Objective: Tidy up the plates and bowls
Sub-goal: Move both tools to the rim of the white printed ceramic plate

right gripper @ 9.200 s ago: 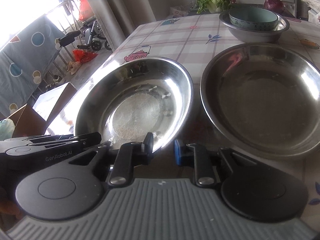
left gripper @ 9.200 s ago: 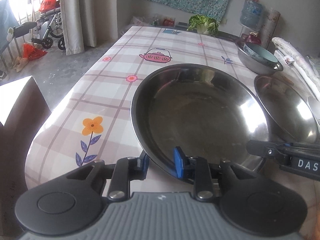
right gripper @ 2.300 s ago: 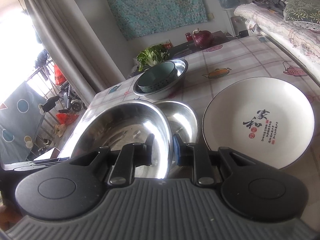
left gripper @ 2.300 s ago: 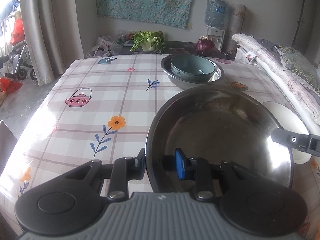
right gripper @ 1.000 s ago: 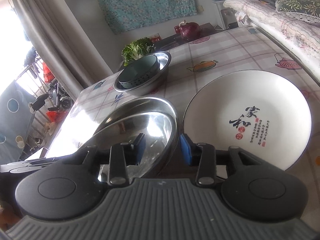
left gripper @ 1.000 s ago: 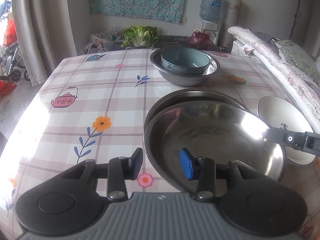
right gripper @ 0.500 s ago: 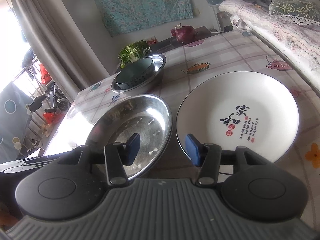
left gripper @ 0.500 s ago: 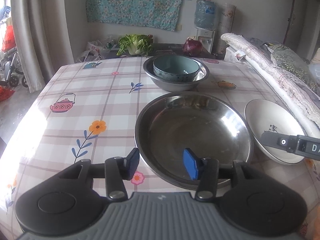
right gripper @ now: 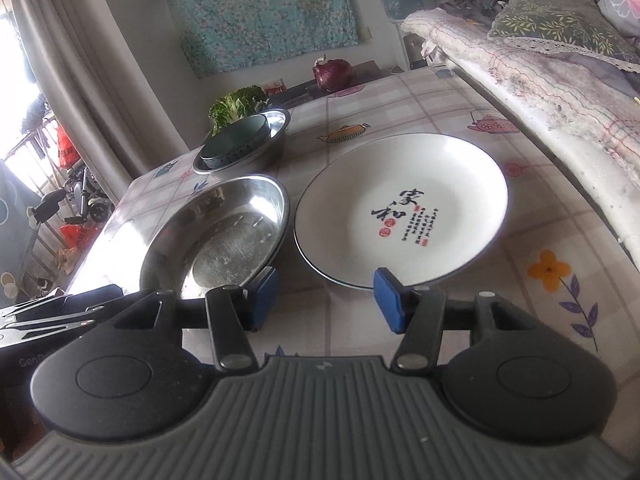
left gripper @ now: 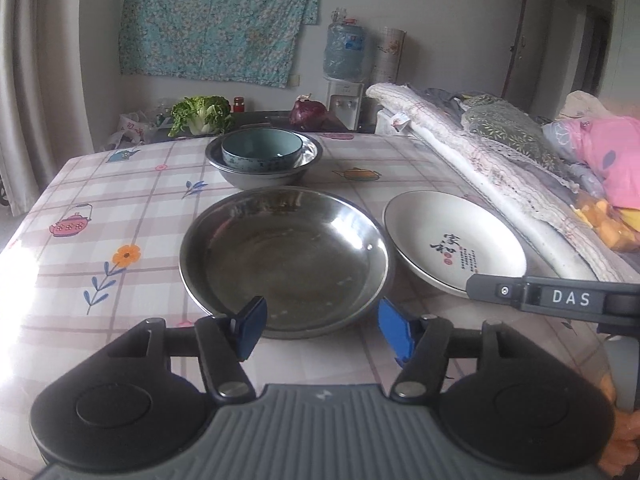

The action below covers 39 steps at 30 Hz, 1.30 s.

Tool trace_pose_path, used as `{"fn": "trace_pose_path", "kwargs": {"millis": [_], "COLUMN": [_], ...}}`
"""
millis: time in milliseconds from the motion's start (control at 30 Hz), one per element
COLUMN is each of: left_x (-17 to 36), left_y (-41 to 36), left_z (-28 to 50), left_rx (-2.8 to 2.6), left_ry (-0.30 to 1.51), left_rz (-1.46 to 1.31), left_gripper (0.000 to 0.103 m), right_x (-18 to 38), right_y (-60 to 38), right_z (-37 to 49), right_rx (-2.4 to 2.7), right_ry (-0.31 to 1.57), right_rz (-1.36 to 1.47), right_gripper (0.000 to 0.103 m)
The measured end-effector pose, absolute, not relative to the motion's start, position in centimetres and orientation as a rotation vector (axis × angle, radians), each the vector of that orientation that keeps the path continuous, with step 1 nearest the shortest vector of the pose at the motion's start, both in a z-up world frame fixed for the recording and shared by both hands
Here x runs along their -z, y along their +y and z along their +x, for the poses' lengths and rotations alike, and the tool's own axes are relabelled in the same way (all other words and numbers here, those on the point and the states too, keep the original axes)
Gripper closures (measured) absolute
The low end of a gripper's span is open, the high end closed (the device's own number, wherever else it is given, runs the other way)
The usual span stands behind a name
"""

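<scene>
A wide steel plate lies flat mid-table, nested in a second one whose rim shows beneath it. To its right rests a white plate with red and black lettering. Behind them a teal bowl sits inside a steel bowl. My left gripper hovers just short of the steel plate's near rim. Its jaws are opening, with no pad touching the rim. My right gripper hangs before the gap between the steel and white plates, jaws opening, nothing between them.
Folded bedding runs along the table's right edge. A cabbage and a red onion lie beyond the far edge, near a water dispenser. The floral tablecloth is bare on the left. Each gripper's body shows in the other's view.
Both grippers let go of the steel plate, which dropped from tilted to flat on the lower one. Both sets of jaws widened and drew back toward me.
</scene>
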State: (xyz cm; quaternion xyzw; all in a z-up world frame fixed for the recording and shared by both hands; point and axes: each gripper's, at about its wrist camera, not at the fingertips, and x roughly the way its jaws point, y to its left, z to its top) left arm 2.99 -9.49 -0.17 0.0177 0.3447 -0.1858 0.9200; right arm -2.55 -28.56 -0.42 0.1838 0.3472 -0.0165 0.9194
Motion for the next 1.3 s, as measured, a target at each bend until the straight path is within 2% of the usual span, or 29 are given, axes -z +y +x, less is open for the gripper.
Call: {"fn": "trace_pose_path", "kwargs": {"millis": [200,467,667,1133,1300], "left_x": [2.3,4.4,3.9,5.3,5.8], "left_y": [-11.3,-14.8,-16.1,-19.6,-18.8], "left_z": [0.0,-1.2,0.5,5.5,6.1], "left_rx": [0.464,0.558,0.582,0.585,0.597], "left_ry": [0.662,0.693,0.665,0.796,0.848], "left_rz": [0.047,0.073,-0.002,-0.090,-0.178], "left_gripper": [0.039,0.039,0.039,0.040,0.036], "right_x": [1.1,1.5,1.1,1.8,2.0], "right_y": [-29.2,-31.1,-33.7,-41.4,-41.8], "right_z": [-4.9,-6.4,-6.4,-3.2,-0.9], "right_rx": [0.070,0.120,0.199,0.292,0.250], "right_ry": [0.696,0.669,0.625,0.624,0.622], "right_rz": [0.399,0.393,0.339,0.368,0.402], "right_gripper": [0.048,0.048,0.048,0.049,0.049]}}
